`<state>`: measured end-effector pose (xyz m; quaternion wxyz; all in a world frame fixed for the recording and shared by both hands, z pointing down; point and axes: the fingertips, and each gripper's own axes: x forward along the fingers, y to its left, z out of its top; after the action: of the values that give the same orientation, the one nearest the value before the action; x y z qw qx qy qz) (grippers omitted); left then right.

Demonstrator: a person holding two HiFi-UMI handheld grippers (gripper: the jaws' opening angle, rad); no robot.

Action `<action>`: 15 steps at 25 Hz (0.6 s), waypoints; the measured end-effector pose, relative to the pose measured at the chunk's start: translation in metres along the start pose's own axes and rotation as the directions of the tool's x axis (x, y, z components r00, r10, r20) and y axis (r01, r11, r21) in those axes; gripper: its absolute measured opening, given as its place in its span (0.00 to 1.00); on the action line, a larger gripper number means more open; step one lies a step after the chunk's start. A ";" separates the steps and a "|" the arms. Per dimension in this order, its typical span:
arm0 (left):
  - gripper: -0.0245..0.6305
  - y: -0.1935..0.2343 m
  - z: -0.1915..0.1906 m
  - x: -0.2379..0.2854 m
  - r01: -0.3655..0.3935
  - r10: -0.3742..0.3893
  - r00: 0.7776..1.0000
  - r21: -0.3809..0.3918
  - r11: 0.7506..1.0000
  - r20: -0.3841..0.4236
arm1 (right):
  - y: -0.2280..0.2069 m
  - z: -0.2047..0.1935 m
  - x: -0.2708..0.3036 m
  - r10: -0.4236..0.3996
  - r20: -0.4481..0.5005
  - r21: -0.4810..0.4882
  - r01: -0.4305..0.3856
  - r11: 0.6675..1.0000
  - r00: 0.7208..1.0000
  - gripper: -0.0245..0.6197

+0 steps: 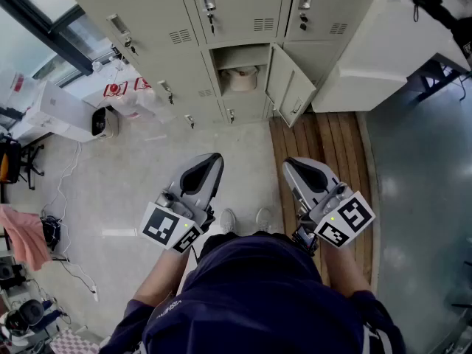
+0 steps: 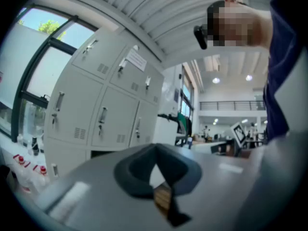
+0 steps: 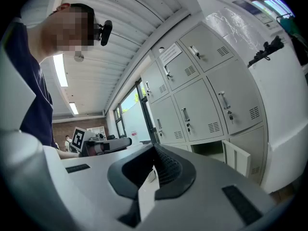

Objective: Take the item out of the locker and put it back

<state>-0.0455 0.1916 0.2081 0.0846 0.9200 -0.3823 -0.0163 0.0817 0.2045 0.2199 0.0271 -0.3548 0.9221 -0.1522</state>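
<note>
The bank of grey lockers (image 1: 169,21) fills the top of the head view. One low compartment (image 1: 240,68) stands open, its door (image 1: 289,87) swung out to the right. Inside rests a pale, rounded item (image 1: 242,79); what it is I cannot tell. My left gripper (image 1: 214,156) and right gripper (image 1: 289,162) are held level side by side in front of the person, well short of the locker. The jaws of each meet at the tips with nothing between them. The right gripper view shows its tips (image 3: 155,146) and the open compartment (image 3: 209,149) beyond.
A large white cabinet (image 1: 369,50) stands right of the lockers, beside wooden floor boards (image 1: 324,142). A white appliance (image 1: 74,116) and bags with red print (image 1: 125,91) sit at the left, with cables (image 1: 66,198) trailing on the floor. A pink cloth (image 1: 26,234) hangs at far left.
</note>
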 end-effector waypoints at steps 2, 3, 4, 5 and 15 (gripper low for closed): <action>0.04 -0.001 -0.001 0.001 -0.001 0.001 1.000 -0.001 1.000 -0.001 | 0.000 -0.001 0.000 0.005 -0.003 0.000 -0.005 1.000 1.000 0.05; 0.04 -0.001 -0.002 0.001 -0.001 0.001 1.000 -0.002 1.000 -0.002 | 0.000 -0.001 0.001 0.007 -0.003 -0.001 -0.007 1.000 1.000 0.05; 0.04 -0.001 -0.002 0.000 -0.001 0.001 1.000 -0.003 1.000 -0.002 | 0.001 -0.001 0.001 0.009 -0.004 -0.001 -0.009 1.000 1.000 0.05; 0.04 -0.001 -0.002 0.000 -0.001 0.001 1.000 -0.005 1.000 -0.002 | 0.001 -0.001 0.001 0.010 -0.006 -0.002 -0.010 1.000 1.000 0.05; 0.04 -0.001 -0.009 -0.001 -0.011 0.011 1.000 -0.021 1.000 -0.006 | 0.004 -0.003 0.001 0.035 0.008 0.048 -0.036 0.998 0.999 0.05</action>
<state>-0.0449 0.1939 0.2167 0.0953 0.9170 -0.3869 -0.0170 0.0785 0.2073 0.2213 0.0417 -0.3382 0.9242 -0.1725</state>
